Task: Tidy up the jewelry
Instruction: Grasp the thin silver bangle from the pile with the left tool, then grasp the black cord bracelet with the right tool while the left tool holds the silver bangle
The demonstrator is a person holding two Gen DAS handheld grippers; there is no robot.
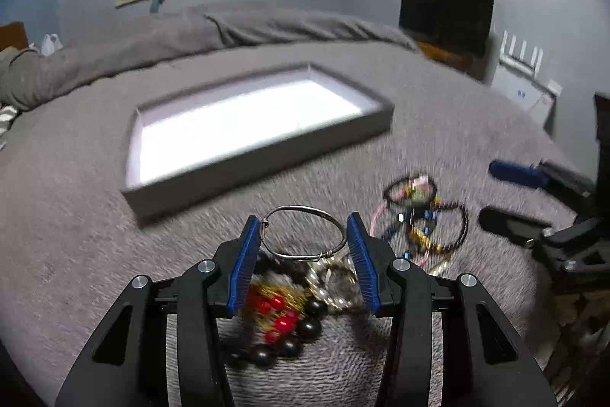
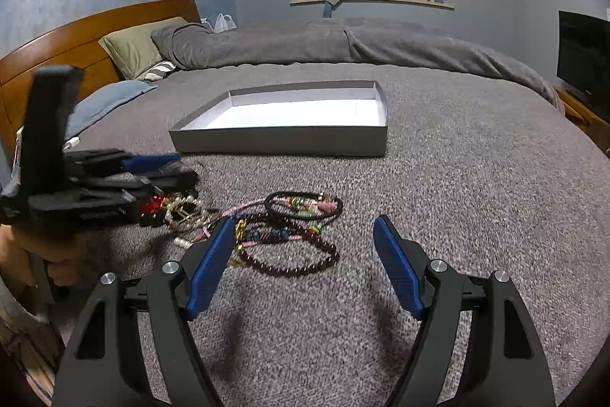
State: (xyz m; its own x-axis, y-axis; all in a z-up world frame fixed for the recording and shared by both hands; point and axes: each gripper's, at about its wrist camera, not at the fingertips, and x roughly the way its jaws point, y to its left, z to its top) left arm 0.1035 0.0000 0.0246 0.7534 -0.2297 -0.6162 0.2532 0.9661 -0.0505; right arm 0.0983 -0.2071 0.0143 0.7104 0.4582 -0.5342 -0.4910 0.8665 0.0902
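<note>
My left gripper [image 1: 304,226] is shut on a thin silver bangle [image 1: 304,232], held between its blue pads above the bed. Under it lies a pile of red, black and gold beaded jewelry [image 1: 284,321]. More bracelets [image 1: 423,212] lie to its right; in the right wrist view they show as a dark bead bracelet [image 2: 293,250] and a black band with coloured beads [image 2: 305,205]. My right gripper [image 2: 301,227] is open and empty, just in front of them. The left gripper [image 2: 167,170] shows at the left there. A shallow grey box with a white inside [image 1: 263,163] [image 2: 282,140] lies beyond.
Everything lies on a grey blanket on the bed [image 2: 476,197]. A rumpled duvet [image 2: 343,44] and pillows [image 2: 129,48] lie at the far side by a wooden headboard [image 2: 57,41]. A dark screen [image 2: 583,52] stands at the right.
</note>
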